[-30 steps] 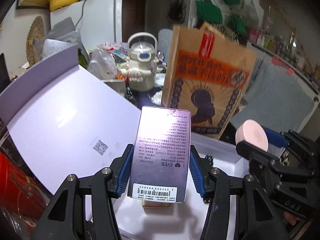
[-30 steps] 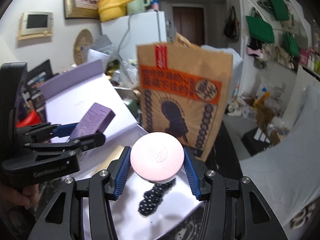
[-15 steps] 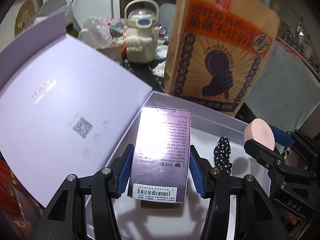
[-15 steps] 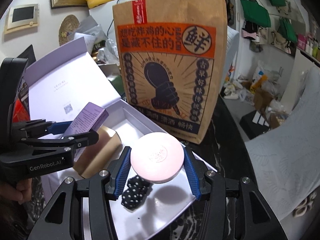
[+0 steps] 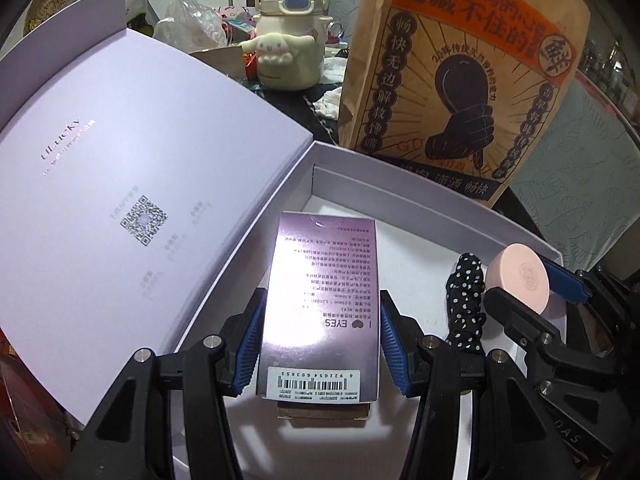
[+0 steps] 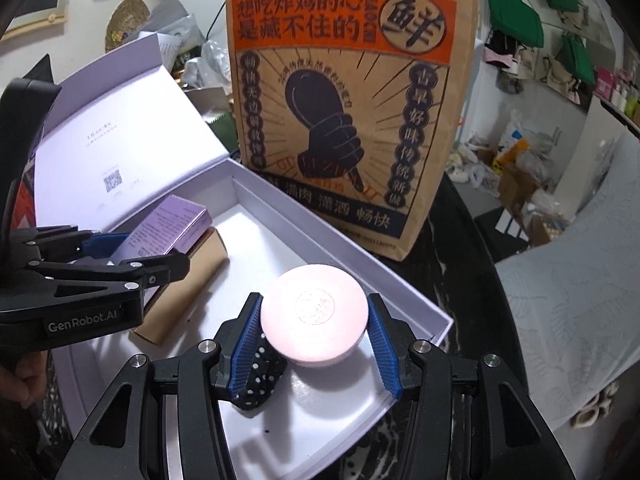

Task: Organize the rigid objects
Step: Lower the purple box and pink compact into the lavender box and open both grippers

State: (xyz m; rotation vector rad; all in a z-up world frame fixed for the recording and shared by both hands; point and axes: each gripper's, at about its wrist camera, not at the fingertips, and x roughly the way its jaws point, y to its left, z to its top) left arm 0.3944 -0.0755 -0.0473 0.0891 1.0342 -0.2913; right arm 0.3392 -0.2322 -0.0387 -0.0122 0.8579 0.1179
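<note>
Scene shift: both views now look steeper down into the open white gift box (image 5: 436, 216); a sec ago it sat low in frame w/ room clutter filling the top. Both hands have come down toward it together.
Paper bag: brown printed bag (image 6: 344, 112) stands upright just behind the box's far wall, now filling the upper frame. Not part of the sort, but close to the drop zone.
Box lid: lavender lid (image 5: 120, 184) hinged open on the left side, leaning back; no change vs. before.
Left gripper: left gripper (image 5: 320, 336) pinches the purple carton (image 5: 320, 300) on its long sides, blue pads pressed flat to it. Grip same as a sec ago. Carton now hangs inside the box outline, tilted, just over the gold box (image 6: 192, 276) lying on the box floor; touching or not, can't tell.
Right gripper: right gripper (image 6: 314, 340) clamps the pink round compact (image 6: 314, 312) at its rim, pads on both sides, width unchanged. Compact is over the box's near right part, low, beside the polka-dot black item (image 6: 260, 376) that lies on the floor under the left pad.
Meaning for task: transport phase looks about done; both rigid items are over the box, not yet released. Prob. next: set each down, then let go.
Risk: compact may land on the polka-dot item & sit crooked; carton may stack on the gold box rather than beside it.
</note>
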